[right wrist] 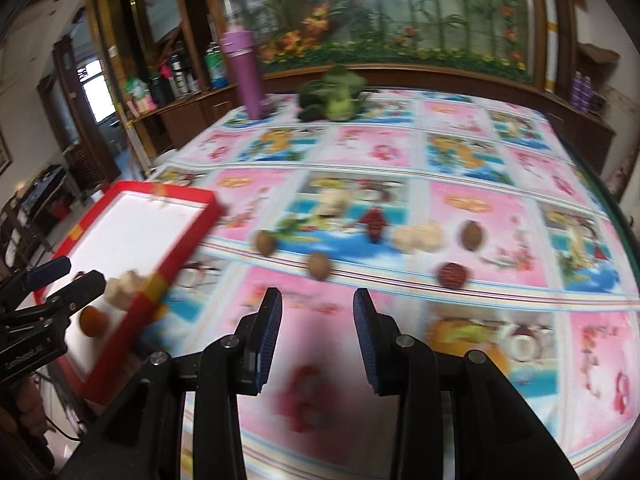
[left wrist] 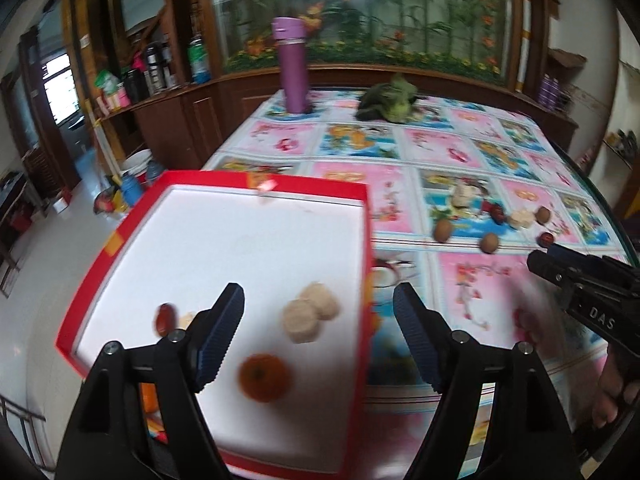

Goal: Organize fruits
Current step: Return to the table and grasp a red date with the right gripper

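Orange (left wrist: pixel 264 377) between spread left tongs (left wrist: pixel 319 336)

1. Red tray (left wrist: pixel 362 240) — one.
2. Orange fruit (left wrist: pixel 264 377) in tray — one.
3. Pale round pieces (left wrist: pixel 301 320) in tray — two clearly visible.
4. Brown round fruits (right wrist: pixel 319 266) on the cloth — three.
5. Purple bottle (left wrist: pixel 294 66) — one.
6. Leafy vegetable (left wrist: pixel 390 98) — one.
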`<state>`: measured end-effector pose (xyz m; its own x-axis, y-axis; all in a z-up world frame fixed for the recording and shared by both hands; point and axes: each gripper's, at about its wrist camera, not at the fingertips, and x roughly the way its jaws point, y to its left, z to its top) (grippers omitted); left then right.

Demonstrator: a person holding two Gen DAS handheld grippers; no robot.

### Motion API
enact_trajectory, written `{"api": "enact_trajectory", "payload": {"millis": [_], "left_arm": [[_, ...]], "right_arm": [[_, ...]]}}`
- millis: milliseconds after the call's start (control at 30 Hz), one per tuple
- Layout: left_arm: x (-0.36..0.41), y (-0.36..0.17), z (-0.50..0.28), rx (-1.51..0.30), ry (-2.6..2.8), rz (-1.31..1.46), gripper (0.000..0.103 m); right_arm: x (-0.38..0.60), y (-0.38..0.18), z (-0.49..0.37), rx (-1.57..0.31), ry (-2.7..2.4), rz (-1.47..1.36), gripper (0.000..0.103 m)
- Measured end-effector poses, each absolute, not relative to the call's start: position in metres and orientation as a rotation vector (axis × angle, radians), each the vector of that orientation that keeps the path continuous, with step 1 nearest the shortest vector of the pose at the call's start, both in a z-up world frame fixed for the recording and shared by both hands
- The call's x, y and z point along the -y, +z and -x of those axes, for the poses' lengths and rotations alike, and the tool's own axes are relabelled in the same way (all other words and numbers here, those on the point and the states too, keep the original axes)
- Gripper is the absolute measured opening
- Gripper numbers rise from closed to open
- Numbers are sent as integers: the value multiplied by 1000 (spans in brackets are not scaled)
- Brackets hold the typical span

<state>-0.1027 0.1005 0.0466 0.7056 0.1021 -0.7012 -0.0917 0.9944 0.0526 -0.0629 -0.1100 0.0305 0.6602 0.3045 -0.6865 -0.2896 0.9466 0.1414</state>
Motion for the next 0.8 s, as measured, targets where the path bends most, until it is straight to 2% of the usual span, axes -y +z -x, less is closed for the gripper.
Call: {"api": "enact_trajectory", "payload": {"millis": [333,600,767,800], "left_arm": [[-26,38,51,-864,-98,-103,77],[-1,21,23,-938,-175,-104,77],[9,11,9,-974,-217,-108,67],[12,8,5,-986,-219,-108,66]], "right_arm": [[178,16,28,-842,172,-80,37],[170,8,6,-879,191,-41,37],[168,-1,-2,-909,193,-47,36],[169,0,-1,-898,192,-47,31]]}}
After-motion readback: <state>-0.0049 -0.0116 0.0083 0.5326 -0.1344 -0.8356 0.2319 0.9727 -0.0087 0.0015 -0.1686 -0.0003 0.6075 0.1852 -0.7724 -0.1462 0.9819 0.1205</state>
